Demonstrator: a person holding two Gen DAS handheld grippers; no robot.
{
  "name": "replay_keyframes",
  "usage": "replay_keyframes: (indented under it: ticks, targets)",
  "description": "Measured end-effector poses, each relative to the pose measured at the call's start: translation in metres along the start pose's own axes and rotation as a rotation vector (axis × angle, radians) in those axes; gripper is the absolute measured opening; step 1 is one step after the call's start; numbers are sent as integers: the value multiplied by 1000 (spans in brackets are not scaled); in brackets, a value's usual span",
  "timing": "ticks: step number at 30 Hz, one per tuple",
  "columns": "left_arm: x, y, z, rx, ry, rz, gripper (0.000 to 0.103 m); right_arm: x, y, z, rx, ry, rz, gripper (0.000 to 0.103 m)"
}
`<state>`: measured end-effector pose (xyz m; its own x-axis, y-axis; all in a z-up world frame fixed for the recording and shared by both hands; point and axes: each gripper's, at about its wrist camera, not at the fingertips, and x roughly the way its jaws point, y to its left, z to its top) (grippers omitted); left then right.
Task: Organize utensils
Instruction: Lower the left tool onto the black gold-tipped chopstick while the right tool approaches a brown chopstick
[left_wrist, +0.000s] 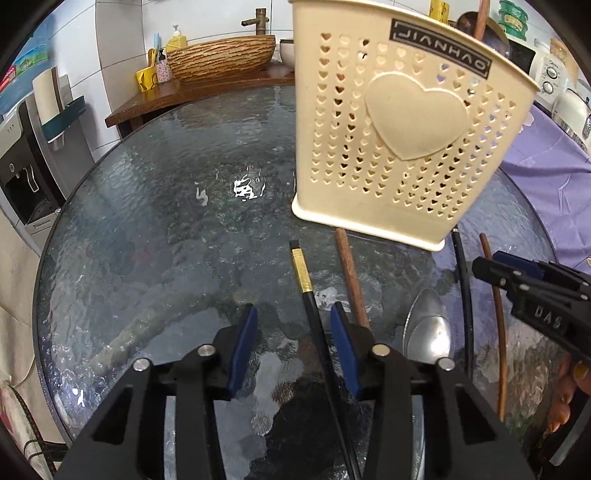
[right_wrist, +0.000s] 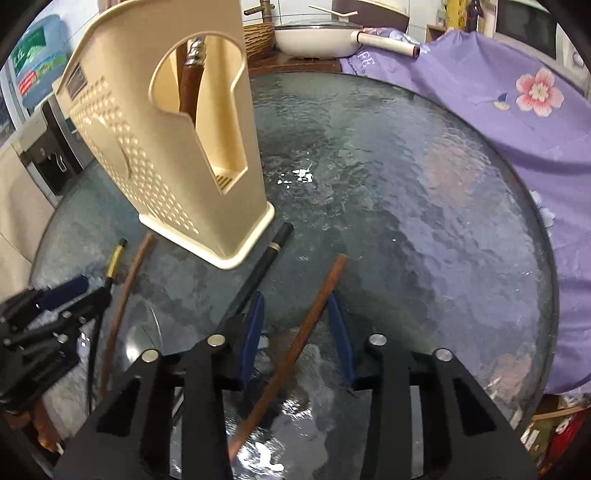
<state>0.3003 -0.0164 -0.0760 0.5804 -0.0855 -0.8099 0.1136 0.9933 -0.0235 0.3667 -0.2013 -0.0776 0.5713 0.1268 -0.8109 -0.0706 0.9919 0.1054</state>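
Observation:
A cream utensil holder (left_wrist: 402, 125) with heart holes stands on the round glass table (left_wrist: 166, 206); it also shows in the right wrist view (right_wrist: 166, 147), with a wooden-handled utensil (right_wrist: 190, 85) inside. My left gripper (left_wrist: 293, 317) is open, its fingers either side of a black chopstick with a gold band (left_wrist: 306, 288) lying on the table. My right gripper (right_wrist: 295, 306) is open, its fingers either side of a brown chopstick (right_wrist: 314, 317). Another brown chopstick (left_wrist: 352, 277), a black chopstick (left_wrist: 463, 291), a thin brown stick (left_wrist: 496, 306) and a metal spoon (left_wrist: 428, 325) lie nearby.
A purple flowered cloth (right_wrist: 517, 110) covers the table's right side. A wooden counter behind holds a woven basin (left_wrist: 225, 55), a yellow cup (left_wrist: 146, 77) and a white pan (right_wrist: 317, 38). A water dispenser (left_wrist: 26, 166) stands at left.

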Motion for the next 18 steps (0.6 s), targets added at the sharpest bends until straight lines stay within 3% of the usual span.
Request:
replay_keyframes:
  ticks: [11,18]
  targets:
    - [11,-4,14,17,-3,23,34,14,5,21,22,27,6,32]
    - [12,-3,14,1,-31,43,34,17,11,15,10,-19,-35,32]
